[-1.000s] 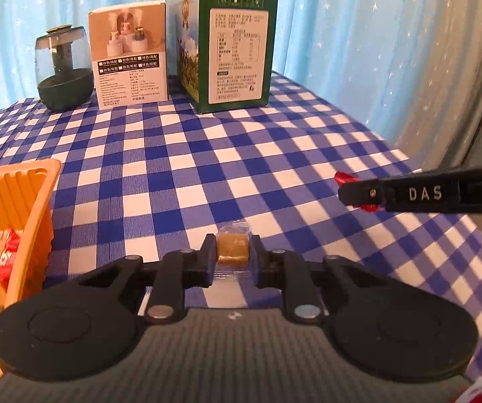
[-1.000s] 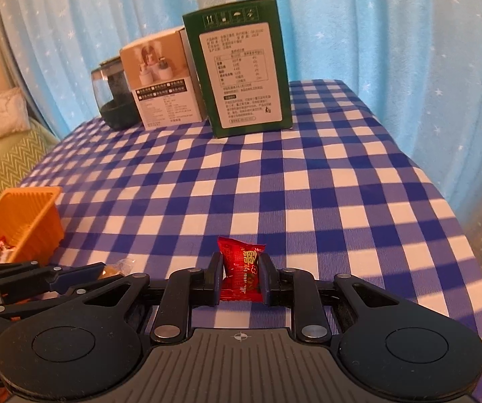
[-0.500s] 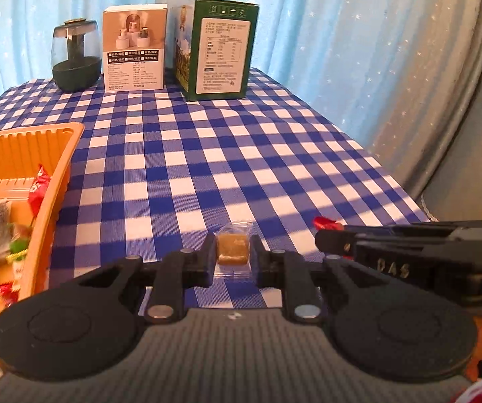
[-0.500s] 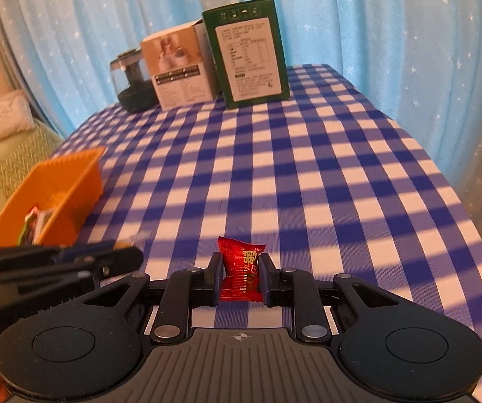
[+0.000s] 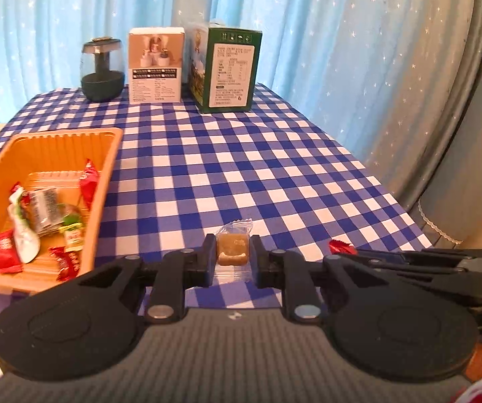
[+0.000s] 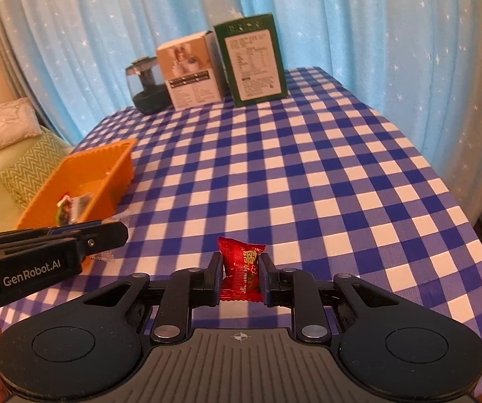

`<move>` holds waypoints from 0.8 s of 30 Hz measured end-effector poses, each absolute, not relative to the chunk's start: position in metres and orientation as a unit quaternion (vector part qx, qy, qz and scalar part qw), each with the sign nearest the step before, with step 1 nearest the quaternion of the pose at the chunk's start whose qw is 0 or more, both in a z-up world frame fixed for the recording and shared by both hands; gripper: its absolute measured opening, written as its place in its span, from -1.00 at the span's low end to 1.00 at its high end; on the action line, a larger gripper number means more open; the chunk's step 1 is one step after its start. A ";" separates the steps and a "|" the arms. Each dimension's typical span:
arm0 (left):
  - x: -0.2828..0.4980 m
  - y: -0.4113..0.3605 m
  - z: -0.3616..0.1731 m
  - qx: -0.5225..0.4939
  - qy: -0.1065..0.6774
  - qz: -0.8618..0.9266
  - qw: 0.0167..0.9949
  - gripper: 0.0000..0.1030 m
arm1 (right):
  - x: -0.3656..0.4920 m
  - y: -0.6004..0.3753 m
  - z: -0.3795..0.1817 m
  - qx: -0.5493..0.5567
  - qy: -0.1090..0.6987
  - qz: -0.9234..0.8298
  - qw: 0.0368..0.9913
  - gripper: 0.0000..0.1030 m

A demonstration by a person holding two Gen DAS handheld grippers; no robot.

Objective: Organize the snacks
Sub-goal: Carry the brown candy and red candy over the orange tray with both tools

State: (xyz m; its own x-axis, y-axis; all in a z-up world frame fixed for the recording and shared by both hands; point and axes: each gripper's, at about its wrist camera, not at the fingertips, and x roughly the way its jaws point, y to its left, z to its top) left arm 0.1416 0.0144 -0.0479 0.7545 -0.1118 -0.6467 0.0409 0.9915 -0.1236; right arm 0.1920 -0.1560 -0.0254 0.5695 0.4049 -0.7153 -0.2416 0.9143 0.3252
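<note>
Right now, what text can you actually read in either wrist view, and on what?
"GenRobot.AI": white lettering on the side of the left gripper, seen from the right wrist view.
Green box: white label with a printed table, too small to read.
White box: black bars and small print, too blurred.
Red snack packet in the right gripper: yellow characters, not legible.
Packets in the orange basket: print unreadable.

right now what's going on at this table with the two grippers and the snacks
A person is sorting snacks with a handheld gripper in each hand. The left gripper has its jaws shut on a clear-wrapped brown candy; the right gripper is shut on a red snack packet. Both are held above the checked tablecloth, neither yet over the orange basket, which stands to their left and already holds several wrapped snacks.
</note>
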 end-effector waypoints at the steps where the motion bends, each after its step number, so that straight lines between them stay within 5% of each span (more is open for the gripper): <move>1: 0.137 0.016 -0.045 -0.052 0.346 -0.040 0.936 -0.65 | 0.188 -0.155 -0.022 0.095 0.424 0.186 0.881 -0.56; 24: 0.079 0.063 -0.006 -0.043 0.322 0.006 0.946 -0.65 | 0.154 -0.109 0.015 0.068 0.403 0.234 0.882 -0.56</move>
State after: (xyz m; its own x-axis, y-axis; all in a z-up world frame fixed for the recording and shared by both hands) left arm 0.0792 0.0635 -0.0056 0.7923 -0.0164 -0.6099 -0.0397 0.9961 -0.0783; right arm 0.1538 -0.1088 0.0150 0.5651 0.4681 -0.6793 -0.3578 0.8810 0.3094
